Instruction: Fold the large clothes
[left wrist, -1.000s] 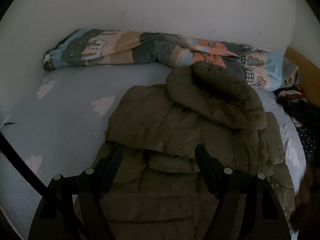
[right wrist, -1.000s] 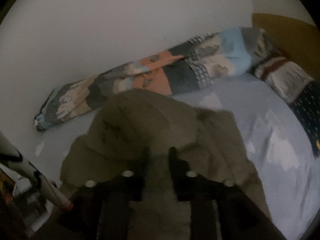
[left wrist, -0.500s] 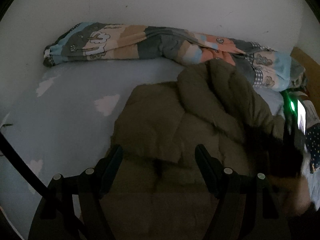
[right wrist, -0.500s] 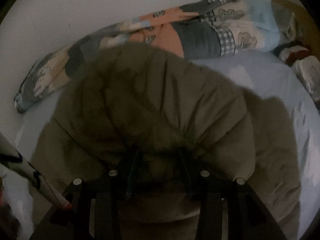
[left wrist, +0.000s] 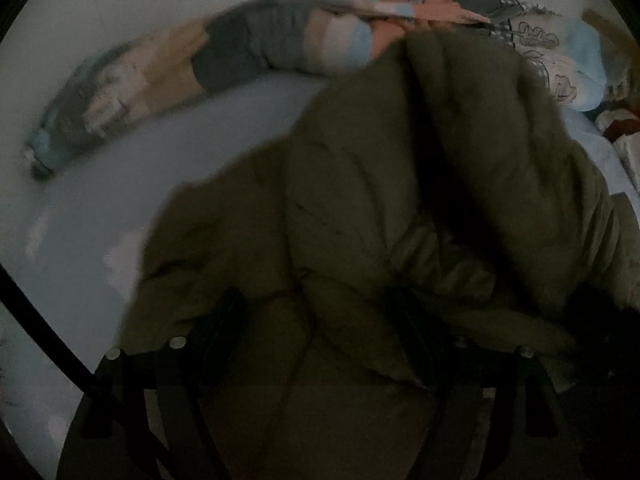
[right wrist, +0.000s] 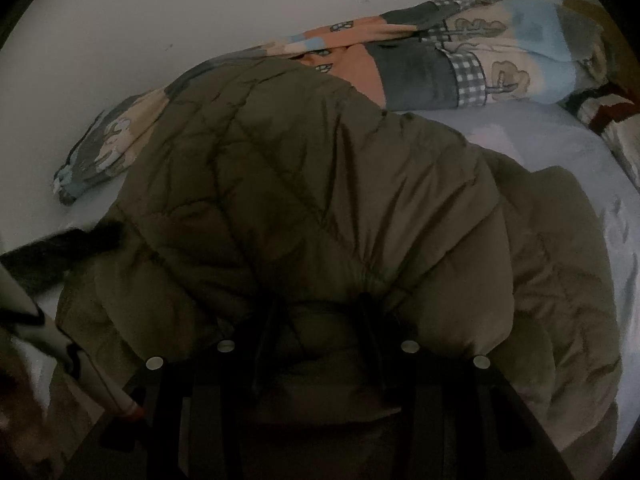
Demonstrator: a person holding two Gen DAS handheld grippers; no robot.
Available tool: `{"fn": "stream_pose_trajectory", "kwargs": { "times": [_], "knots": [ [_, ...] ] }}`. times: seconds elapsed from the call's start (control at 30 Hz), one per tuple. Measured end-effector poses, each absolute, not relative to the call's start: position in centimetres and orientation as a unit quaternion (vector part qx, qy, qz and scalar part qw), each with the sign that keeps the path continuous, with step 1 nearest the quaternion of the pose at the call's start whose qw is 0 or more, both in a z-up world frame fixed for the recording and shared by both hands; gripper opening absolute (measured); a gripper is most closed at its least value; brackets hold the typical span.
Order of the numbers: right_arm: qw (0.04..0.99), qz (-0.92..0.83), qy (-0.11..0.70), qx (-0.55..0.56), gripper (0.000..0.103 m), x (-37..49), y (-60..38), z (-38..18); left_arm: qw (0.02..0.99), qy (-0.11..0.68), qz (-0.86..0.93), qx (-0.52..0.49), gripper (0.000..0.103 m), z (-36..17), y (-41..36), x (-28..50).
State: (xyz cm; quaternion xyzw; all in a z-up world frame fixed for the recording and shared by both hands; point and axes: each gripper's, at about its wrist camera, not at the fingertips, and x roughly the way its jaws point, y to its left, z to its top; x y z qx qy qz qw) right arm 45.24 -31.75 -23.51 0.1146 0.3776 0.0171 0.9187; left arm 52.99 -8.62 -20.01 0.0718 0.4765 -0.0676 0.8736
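Olive quilted jacket (left wrist: 360,200), heaped on the pale blue bed sheet (left wrist: 120,184), upper part doubled over the lower, far edge touching the rolled patchwork quilt (left wrist: 240,44) along the wall.

Right gripper (right wrist: 320,316): clamped, by the look of the puckered fabric, on a bunched fold of the jacket's near edge. Left gripper (left wrist: 314,312): jaws opening, wide apart, fabric lying between the fingers but apparently not pinched.

Step in hand, as judged: laying the folded half down flat. To do it well:
- Keep the right-hand pinch firm until the fold rests on the layer beneath.
- Take a second hold with the left on the same edge, well apart from the right, so the puffy layers come down evenly.
- Pull gently towards the near side to draw out the deep crease in the middle.
- Press the padding down before releasing; likely to spring back.

Count: one jacket, two grippers, one rolled quilt, one sheet.
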Motion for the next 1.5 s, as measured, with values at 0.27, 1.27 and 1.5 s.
{"fn": "stream_pose_trajectory", "kwargs": {
  "times": [0.27,1.27,1.5],
  "knots": [
    [0.924,0.045,0.347,0.153,0.041,44.2,-34.1,-20.4,0.886,0.451,-0.078,0.076,0.078,-21.0,-8.3,52.4],
    [0.926,-0.001,0.332,0.180,0.055,18.2,-30.6,-17.4,0.896,0.427,-0.118,0.030,0.078,-11.1,-2.8,22.4],
    [0.916,-0.017,0.358,0.183,0.055,11.7,-30.9,-19.6,0.876,0.477,-0.068,-0.006,0.078,-16.3,0.1,16.7]
  ]
}}
